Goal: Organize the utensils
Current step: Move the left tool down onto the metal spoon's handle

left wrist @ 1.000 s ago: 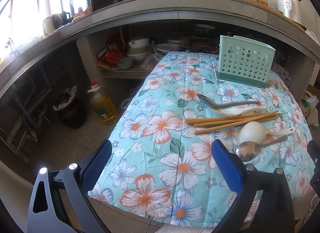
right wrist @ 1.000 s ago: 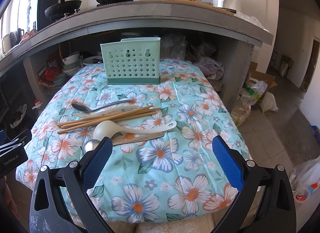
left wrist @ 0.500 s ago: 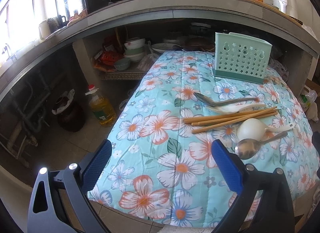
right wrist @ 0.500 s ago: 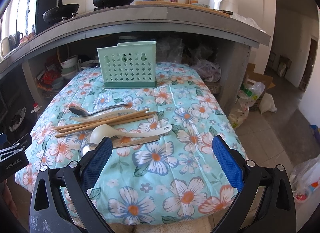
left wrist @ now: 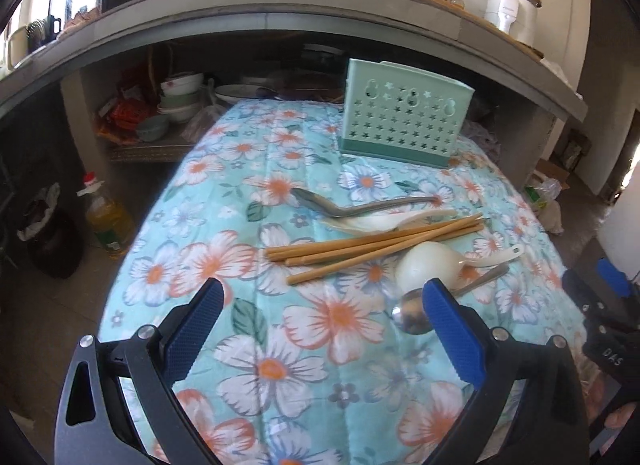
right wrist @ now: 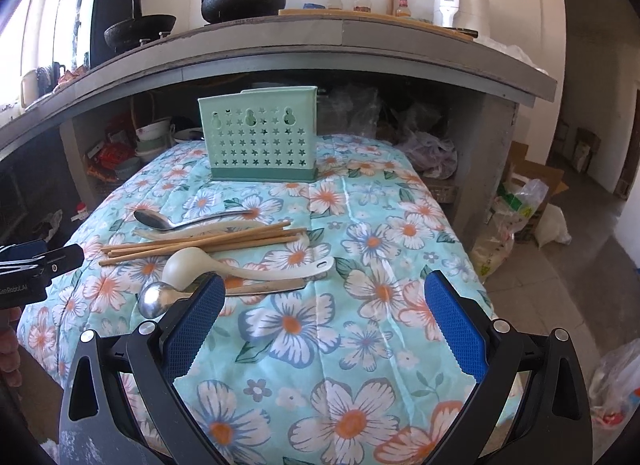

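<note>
left gripper (left wrist: 320,329) and right gripper (right wrist: 322,315) both spread and empty above floral cloth (right wrist: 360,201), utensils (right wrist: 208,243) piled at 10 o'clock of the right one, green caddy (right wrist: 262,141) at 12

So on the cloth: two metal spoons (right wrist: 154,219) (right wrist: 154,299), two white ladles (right wrist: 188,263) (left wrist: 372,222), four chopsticks (right wrist: 200,243) bunched together, and one green holder (right wrist: 262,139) up at 12 o'clock.

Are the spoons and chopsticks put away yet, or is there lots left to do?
Nothing looks put away yet. Both the left gripper and right gripper are open and hold nothing. The chopsticks, metal spoons and white ladle all lie on the flowered cloth, apart from the green holder.
</note>
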{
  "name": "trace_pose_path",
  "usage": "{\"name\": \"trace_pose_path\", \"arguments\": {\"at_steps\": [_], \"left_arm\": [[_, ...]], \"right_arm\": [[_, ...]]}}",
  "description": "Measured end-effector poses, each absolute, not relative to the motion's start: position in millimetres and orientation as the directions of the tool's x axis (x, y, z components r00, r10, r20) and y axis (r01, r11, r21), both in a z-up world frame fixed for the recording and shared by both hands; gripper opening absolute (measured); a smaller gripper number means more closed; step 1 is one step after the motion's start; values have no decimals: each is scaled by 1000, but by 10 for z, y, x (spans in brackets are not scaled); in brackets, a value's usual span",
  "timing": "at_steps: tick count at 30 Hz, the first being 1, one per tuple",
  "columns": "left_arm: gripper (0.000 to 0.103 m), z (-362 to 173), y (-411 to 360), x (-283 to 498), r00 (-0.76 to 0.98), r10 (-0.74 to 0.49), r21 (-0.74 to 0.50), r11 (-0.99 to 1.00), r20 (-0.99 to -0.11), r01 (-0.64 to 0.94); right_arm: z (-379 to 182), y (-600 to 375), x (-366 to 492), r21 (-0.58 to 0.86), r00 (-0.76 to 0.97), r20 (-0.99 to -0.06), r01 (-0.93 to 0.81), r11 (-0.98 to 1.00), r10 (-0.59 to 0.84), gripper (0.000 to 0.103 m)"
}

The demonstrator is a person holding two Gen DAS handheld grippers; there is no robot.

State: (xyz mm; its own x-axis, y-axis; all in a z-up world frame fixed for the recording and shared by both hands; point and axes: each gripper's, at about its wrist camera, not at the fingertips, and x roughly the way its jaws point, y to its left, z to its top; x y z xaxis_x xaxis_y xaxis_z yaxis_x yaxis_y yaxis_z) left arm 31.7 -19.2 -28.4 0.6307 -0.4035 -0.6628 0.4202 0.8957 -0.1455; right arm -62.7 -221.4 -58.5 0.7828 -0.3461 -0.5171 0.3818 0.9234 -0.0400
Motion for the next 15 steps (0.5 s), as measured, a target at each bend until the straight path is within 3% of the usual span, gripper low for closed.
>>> {"name": "trace_pose_path", "arguments": {"at_steps": [4, 7, 12, 15], "left_arm": [[97, -372, -351, 366, 551, -510, -263, 844, -660, 467], [97, -456, -511, 382, 513, -531, -269, 824, -675, 498], [97, -650, -831, 265, 535, -433, -37, 801, -725, 597], [92, -777, -879, 239, 520, -403, 21, 775, -754, 631]], "right_arm": [[-688, -2264, -551, -55, 778, -536, 357, 932, -329, 95], [-759, -2324, -482, -30, 765, -570, 345, 938, -300, 95], [-827, -2426, -455, 7, 756, -583, 370, 929, -297, 95], [-890, -2505, -464, 36, 740, -604, 396, 918, -296, 95]]}}
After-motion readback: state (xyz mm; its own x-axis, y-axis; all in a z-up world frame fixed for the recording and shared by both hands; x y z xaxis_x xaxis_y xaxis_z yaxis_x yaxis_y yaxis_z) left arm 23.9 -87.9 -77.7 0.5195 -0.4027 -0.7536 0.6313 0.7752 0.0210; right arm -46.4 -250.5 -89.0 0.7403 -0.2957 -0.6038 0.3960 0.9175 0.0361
